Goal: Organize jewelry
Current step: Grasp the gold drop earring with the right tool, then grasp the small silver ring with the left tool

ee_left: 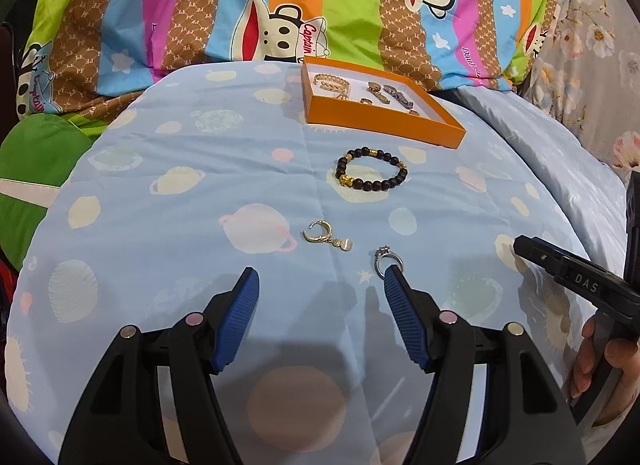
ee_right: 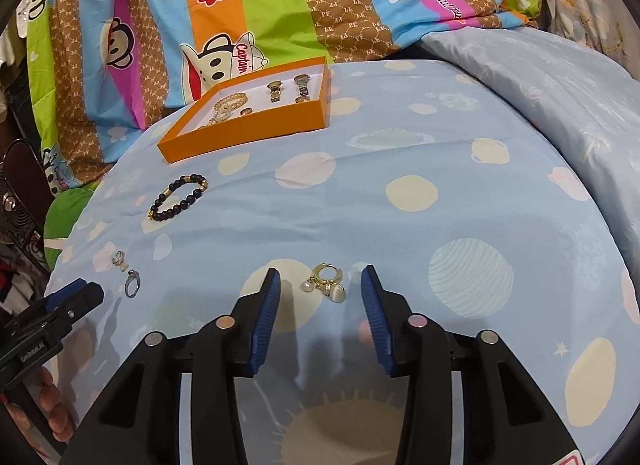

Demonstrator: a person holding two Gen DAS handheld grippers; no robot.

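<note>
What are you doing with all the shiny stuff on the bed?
Someone is tidying jewelry into the orange box, which already holds several pieces. Both grippers are open and hold nothing. The right gripper is lined up around a pearl earring. The left gripper sits near a silver ring and a hoop earring. A beaded bracelet lies on the blue bedsheet.

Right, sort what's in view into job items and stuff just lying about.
Job items: orange box, bead bracelet, silver ring, gold earring, pearl earring.

Lying about: cartoon blanket, planet sheet, small fan.
</note>
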